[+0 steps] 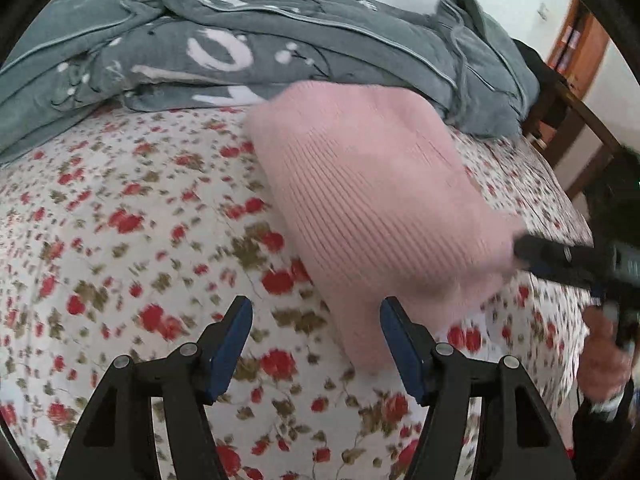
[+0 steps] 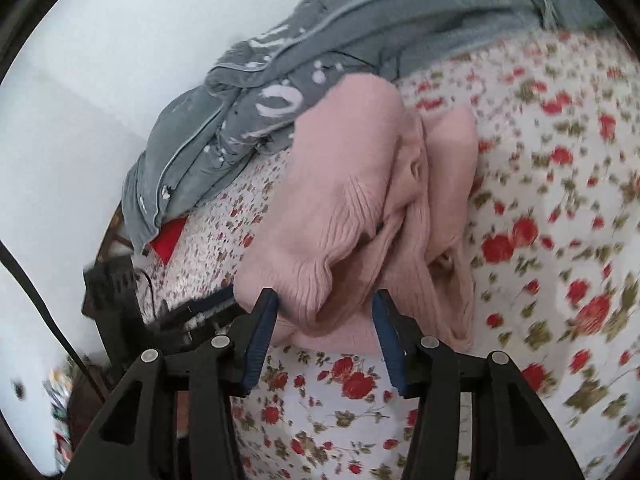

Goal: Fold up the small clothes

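A pink ribbed knit garment (image 1: pixel 372 208) lies folded on the floral bedsheet (image 1: pixel 132 232). My left gripper (image 1: pixel 316 312) is open and empty, just in front of the garment's near edge. In the left wrist view my right gripper (image 1: pixel 520 250) reaches in from the right and touches the garment's right edge. In the right wrist view the garment (image 2: pixel 344 208) shows layered folds, and my right gripper (image 2: pixel 324 300) is open with the near folded edge between its blue pads (image 2: pixel 260 328).
A grey patterned blanket (image 1: pixel 280 48) is piled at the back of the bed; it also shows in the right wrist view (image 2: pixel 280 80). A wooden bed frame (image 1: pixel 576 120) and the bed's edge lie to the right. The sheet (image 2: pixel 560 240) spreads around the garment.
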Available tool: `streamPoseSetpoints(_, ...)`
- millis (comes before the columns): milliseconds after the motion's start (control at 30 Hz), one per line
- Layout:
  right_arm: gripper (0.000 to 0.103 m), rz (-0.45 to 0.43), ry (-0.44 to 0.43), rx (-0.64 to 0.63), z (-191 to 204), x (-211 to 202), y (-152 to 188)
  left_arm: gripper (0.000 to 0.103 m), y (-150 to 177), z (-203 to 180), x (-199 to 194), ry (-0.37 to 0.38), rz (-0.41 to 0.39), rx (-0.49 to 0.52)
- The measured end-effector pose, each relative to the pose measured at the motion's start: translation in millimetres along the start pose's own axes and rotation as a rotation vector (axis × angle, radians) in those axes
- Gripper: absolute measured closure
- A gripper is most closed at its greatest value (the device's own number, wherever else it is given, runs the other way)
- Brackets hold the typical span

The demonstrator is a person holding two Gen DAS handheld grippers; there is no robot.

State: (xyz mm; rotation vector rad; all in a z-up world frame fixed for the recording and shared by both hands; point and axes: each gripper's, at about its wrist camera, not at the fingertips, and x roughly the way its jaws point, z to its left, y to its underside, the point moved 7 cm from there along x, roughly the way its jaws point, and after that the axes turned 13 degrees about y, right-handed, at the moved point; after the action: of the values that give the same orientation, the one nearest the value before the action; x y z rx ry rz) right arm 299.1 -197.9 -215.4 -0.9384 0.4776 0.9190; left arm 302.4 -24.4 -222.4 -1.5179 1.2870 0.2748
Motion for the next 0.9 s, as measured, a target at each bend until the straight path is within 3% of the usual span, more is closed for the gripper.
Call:
streamPoseSetpoints(133,0.041,0.009,-0.021,0.044,4.9,14.2,-5.2,0.038,9.3,-0.9,1.7,0.044,-0.017,-0.01)
streamPoseSetpoints(333,0.044,-0.053,-0.061,0.164,0.4,19.1,-32.2,0.038,13.8,2.0,7.8,0.138,-0.057,-0.056)
streamPoseSetpoints(433,0.044,-0.091,-0.047,0.155,1.7,21.0,-47.7,0.038,13.6,4.3,15.4,0.185,-0.052,-0.096)
streamPoseSetpoints(533,0.044,-0.071,0.012,0.145,-6.0,37.3,-61.2,0.038,11.3,6.2,17.8,0.219,-0.046,-0.117)
streamPoseSetpoints(700,0.044,-0.009,0.023,0.118,-3.7,63.1,-75.6,0.038,10.3,3.1,21.4,0.2,-0.039,-0.083)
streamPoseSetpoints(767,0.069,-0.06,0.038,0.078,-0.8,59.1,-81.2,0.038,9.6,3.0,21.7,0.198,-0.04,-0.075)
streamPoseSetpoints(800,0.074,-0.089,0.051,0.028,4.6,52.6,-83.2,0.038,9.3,3.3,21.4,0.206,-0.039,-0.08)
streamPoseSetpoints(900,0.076,-0.309,0.14,-0.193,35.5,1.7,-78.8,0.038,9.5,-0.5,18.2,0.246,-0.041,-0.063)
